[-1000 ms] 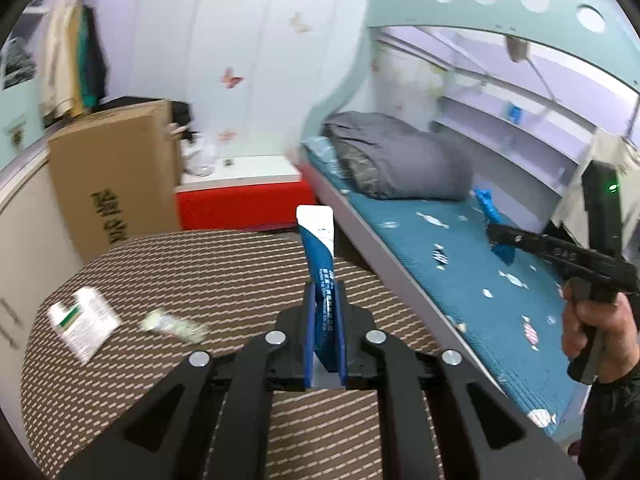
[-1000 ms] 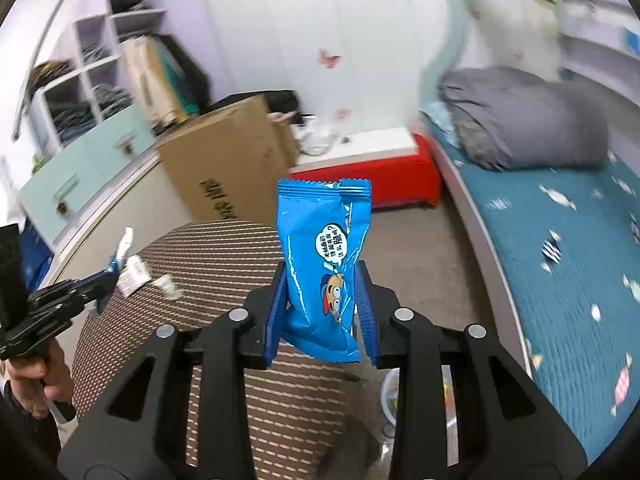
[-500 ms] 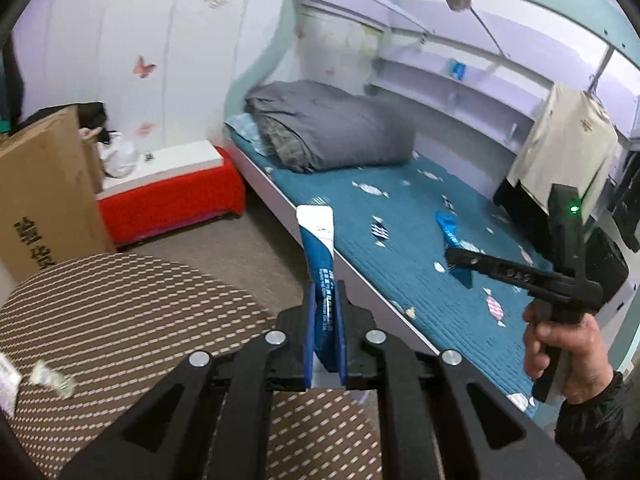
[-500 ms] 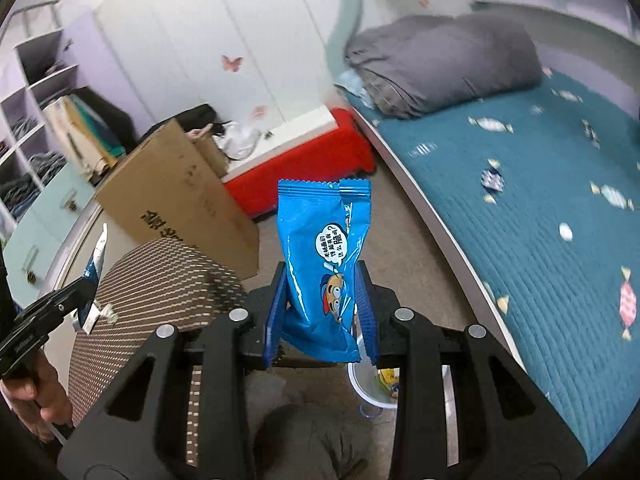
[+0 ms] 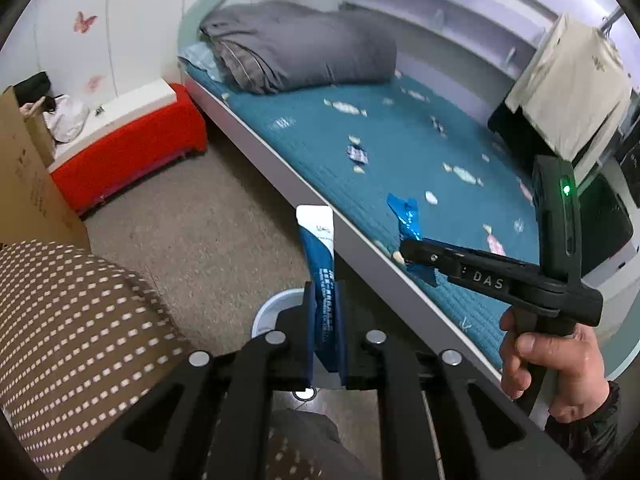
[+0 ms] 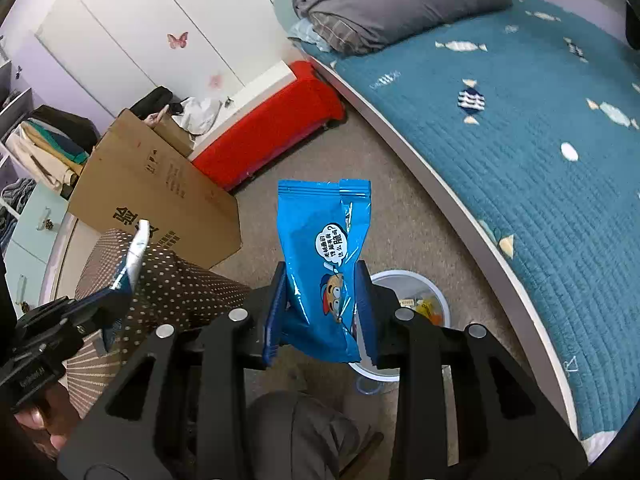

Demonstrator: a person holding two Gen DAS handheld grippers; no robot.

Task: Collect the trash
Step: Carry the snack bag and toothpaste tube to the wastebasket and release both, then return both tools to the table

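The right gripper (image 6: 324, 316) clamps a blue packet (image 6: 326, 264) above the bin (image 6: 434, 286) by the bed edge; the left gripper (image 5: 325, 332) pinches a thin sachet (image 5: 322, 264). Released early, either could flutter onto the floor (image 5: 208, 216).

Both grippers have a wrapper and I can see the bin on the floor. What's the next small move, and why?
Probably lower the right gripper a little further over the white bin before letting go. Its jaws are shut on the blue snack packet, and the bin's rim shows just behind and below that packet, with trash already inside. The left gripper holds a blue and white wrapper near the same bin and can follow.
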